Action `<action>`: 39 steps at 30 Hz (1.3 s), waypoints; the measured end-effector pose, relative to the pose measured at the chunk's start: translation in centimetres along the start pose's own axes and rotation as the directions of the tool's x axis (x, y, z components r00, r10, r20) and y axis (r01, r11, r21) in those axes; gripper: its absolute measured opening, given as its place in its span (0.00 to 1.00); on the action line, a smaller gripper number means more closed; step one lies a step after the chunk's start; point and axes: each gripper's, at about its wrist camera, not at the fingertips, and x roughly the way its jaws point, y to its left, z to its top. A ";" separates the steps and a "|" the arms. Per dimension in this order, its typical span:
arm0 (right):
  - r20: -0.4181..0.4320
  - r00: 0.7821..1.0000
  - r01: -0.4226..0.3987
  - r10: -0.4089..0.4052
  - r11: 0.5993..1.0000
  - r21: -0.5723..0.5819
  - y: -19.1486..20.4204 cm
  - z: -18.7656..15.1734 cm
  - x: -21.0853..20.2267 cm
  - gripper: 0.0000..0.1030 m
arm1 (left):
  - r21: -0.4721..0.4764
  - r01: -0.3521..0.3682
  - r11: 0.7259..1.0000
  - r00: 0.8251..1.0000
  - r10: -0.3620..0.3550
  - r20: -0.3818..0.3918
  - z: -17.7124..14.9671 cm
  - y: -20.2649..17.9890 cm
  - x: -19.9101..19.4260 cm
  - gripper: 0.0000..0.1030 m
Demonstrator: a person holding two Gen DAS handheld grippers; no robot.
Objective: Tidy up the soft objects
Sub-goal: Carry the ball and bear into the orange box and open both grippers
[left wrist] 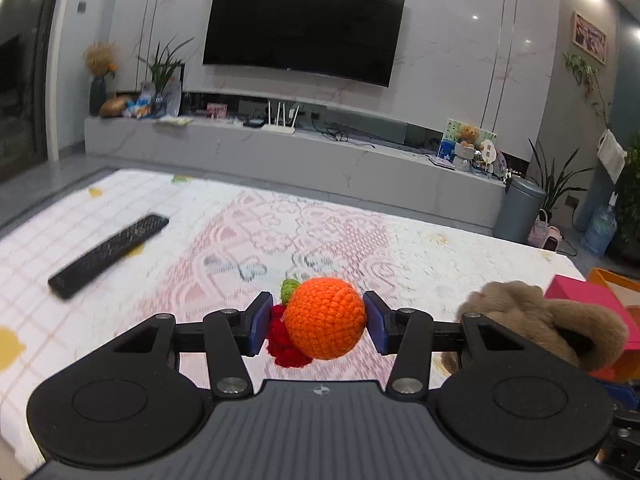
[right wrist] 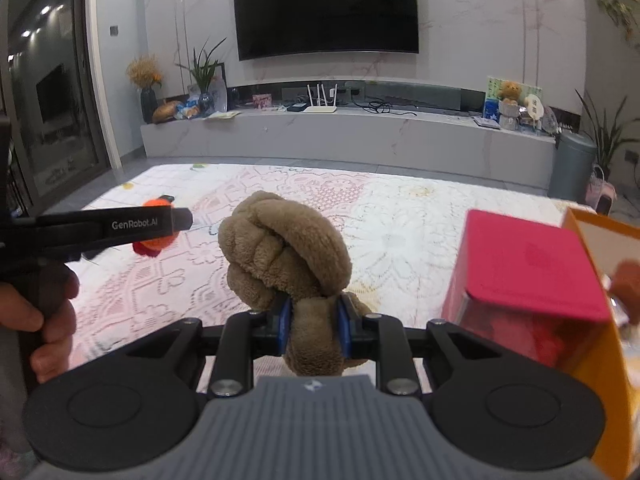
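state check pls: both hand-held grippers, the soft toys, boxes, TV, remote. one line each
left hand-held gripper: shut on the orange crochet toy
orange crochet toy: held between the pads, above the table
right hand-held gripper: shut on the brown plush knot
brown plush knot: gripped at its lower end
pink box: lid on
orange box: open
TV: off
remote: lying flat

The left gripper [left wrist: 316,322] pinches a crocheted orange [left wrist: 326,318] above the tablecloth [left wrist: 200,248].

The orange ball [left wrist: 326,322] at lower centre is knobbly crocheted yarn, with red yarn [left wrist: 282,340] beside it. The brown knot [right wrist: 286,250] is fluffy plush. The tablecloth [left wrist: 280,224] looks like embossed lace-pattern plastic. The pink lid [right wrist: 528,264] is matt; the television [left wrist: 304,24] glossy.
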 end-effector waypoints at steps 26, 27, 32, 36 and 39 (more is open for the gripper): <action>0.128 0.978 0.136 -0.166 0.968 0.213 -8.7 -1.0 -16.4 0.22 | 0.177 0.338 0.924 0.938 -0.347 0.021 -1.7 -14.0 -9.8 0.54; 0.136 0.975 0.147 -0.178 0.966 0.213 -9.2 -0.8 -16.8 0.22 | 0.187 0.359 0.914 0.929 -0.369 0.018 -1.4 -14.8 -9.9 0.54; 0.146 0.963 0.193 -0.227 0.957 0.215 -12.5 -0.2 -18.6 0.22 | 0.258 0.433 0.863 0.894 -0.449 0.000 -0.5 -19.3 -10.3 0.54; 0.130 0.962 0.203 -0.238 0.950 0.237 -16.3 0.4 -19.7 0.22 | 0.319 0.479 0.818 0.868 -0.495 -0.035 0.1 -22.9 -9.9 0.54; 0.110 0.955 0.247 -0.277 0.941 0.230 -18.7 0.7 -20.1 0.22 | 0.365 0.502 0.784 0.855 -0.514 -0.073 0.3 -25.4 -8.8 0.54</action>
